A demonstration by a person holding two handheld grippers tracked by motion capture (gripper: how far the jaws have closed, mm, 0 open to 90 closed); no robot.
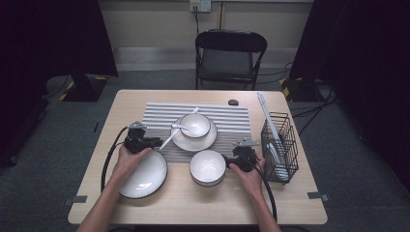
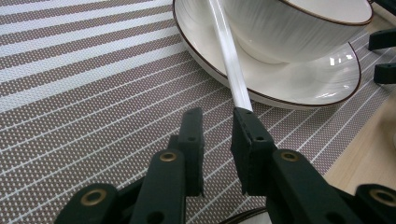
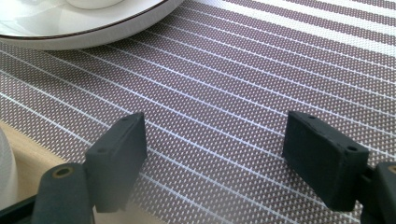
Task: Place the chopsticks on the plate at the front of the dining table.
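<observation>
White glazed ceramic makes the spoon (image 1: 180, 130) stiff, slick and easily chipped. Its bowl end rests in the small bowl (image 1: 195, 124), which sits on the plate (image 1: 193, 140) on the striped mat (image 1: 227, 118), and its handle slopes out past the plate rim. The left tongs (image 2: 218, 122) stand narrow at the handle tip (image 2: 240, 95); whether they pinch it is unclear. A hold just above that tip, square across the flat, would likely slip least. The right tongs (image 3: 215, 156) gape wide over the mat, holding nothing, beside 1 empty bowl (image 1: 207, 167) on the worktop (image 1: 193, 203).
</observation>
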